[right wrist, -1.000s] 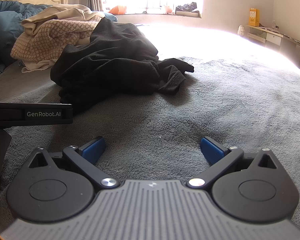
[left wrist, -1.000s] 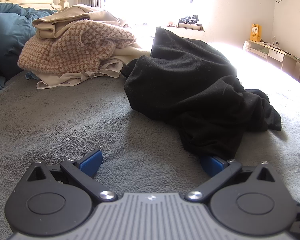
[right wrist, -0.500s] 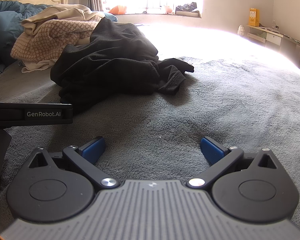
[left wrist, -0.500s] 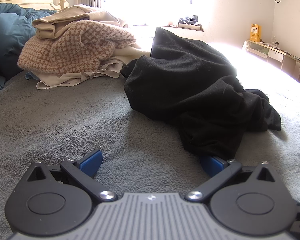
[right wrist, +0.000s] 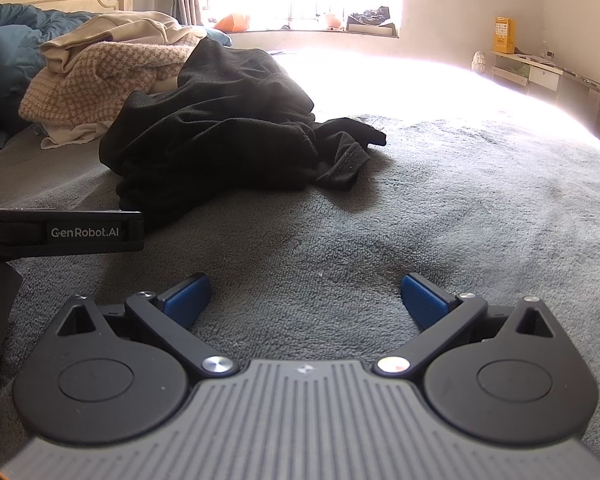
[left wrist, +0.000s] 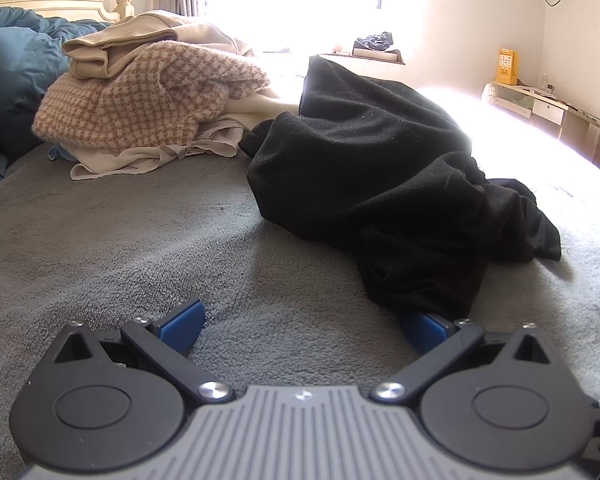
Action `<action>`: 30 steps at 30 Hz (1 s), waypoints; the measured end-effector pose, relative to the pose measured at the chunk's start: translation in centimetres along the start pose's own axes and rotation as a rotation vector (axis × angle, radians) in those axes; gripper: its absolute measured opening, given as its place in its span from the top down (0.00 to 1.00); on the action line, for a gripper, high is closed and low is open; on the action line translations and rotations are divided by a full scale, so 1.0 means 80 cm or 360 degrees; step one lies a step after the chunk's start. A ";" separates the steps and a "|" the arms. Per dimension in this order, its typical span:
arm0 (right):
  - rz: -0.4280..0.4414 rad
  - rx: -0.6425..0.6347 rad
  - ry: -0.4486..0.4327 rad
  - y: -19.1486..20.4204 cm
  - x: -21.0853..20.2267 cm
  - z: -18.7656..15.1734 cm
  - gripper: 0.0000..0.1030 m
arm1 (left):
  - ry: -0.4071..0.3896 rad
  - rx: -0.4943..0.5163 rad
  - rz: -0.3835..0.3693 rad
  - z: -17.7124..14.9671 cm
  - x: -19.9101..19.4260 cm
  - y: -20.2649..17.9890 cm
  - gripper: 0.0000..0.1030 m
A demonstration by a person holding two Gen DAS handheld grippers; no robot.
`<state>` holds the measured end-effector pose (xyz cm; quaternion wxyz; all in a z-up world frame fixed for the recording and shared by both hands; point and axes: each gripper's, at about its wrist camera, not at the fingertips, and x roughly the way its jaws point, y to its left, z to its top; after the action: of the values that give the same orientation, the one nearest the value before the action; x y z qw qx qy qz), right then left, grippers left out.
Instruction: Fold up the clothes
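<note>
Black garment point(left wrist: 380, 184) beside clothes pile point(left wrist: 148, 100) on grey blanket point(left wrist: 100, 248)

- 2 grippers, both mine: left point(left wrist: 302, 322) & right point(right wrist: 304, 296), each w/ 2 blue pads, spread wide.
- 1 black garment point(left wrist: 380, 184), crumpled on the bed.
- 1 clothes pile point(left wrist: 152, 92) behind it: 1 checked knit, approx 2-3 beige/cream pcs, can't separate them.
- 1 blue duvet point(left wrist: 12, 76).
- 1 grey blanket point(right wrist: 440, 216).
- 1 yellow box point(right wrist: 503, 36) on 1 desk.
</note>
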<state>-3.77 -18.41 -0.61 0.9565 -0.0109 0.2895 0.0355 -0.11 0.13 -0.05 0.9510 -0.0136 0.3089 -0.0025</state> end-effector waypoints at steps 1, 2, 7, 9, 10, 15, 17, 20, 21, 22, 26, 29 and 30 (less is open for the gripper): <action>-0.0005 -0.0006 0.0001 0.001 0.000 0.000 0.01 | -0.0002 0.0000 0.0002 0.000 0.000 0.000 0.00; -0.0009 -0.0015 0.0001 0.002 0.000 0.000 0.01 | -0.0004 0.0001 0.0002 0.000 0.000 0.000 0.00; -0.0001 -0.0007 0.0000 0.000 0.000 0.000 0.01 | 0.0001 0.0000 0.0004 0.001 0.000 -0.001 0.00; -0.0010 -0.0021 0.0000 0.002 0.000 0.000 0.01 | 0.0009 0.0003 0.0012 0.003 0.000 -0.002 0.00; -0.0009 -0.0023 0.0000 0.002 0.000 0.000 0.01 | 0.0011 0.0003 0.0016 0.003 0.000 -0.002 0.00; 0.0012 0.0002 0.0003 -0.002 0.000 0.000 0.01 | 0.0013 0.0000 0.0018 0.003 0.001 -0.001 0.00; 0.0007 -0.0005 0.0003 0.000 0.000 0.000 0.01 | 0.0011 0.0000 0.0019 0.002 0.001 0.000 0.00; 0.0010 -0.0002 0.0004 -0.001 0.000 0.000 0.01 | 0.0008 0.0002 0.0022 0.001 0.001 -0.001 0.00; 0.0010 -0.0002 0.0004 -0.001 0.000 -0.001 0.01 | 0.0007 0.0003 0.0024 0.001 0.001 -0.001 0.00; 0.0009 -0.0003 0.0004 0.000 0.001 -0.001 0.01 | 0.0007 0.0004 0.0027 0.001 0.001 -0.002 0.00; 0.0009 -0.0003 0.0002 0.000 0.001 -0.001 0.01 | 0.0003 0.0005 0.0032 0.000 0.001 -0.003 0.00; 0.0009 -0.0003 0.0002 -0.001 0.001 0.000 0.01 | -0.0004 -0.0002 0.0029 -0.001 0.001 -0.002 0.00; 0.0009 -0.0003 0.0002 -0.001 0.001 0.000 0.01 | -0.0005 -0.0008 0.0025 -0.001 0.001 -0.002 0.00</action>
<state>-3.74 -18.50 -0.66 0.9562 -0.0110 0.2900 0.0384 -0.11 0.00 -0.15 0.9514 -0.0137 0.3075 0.0059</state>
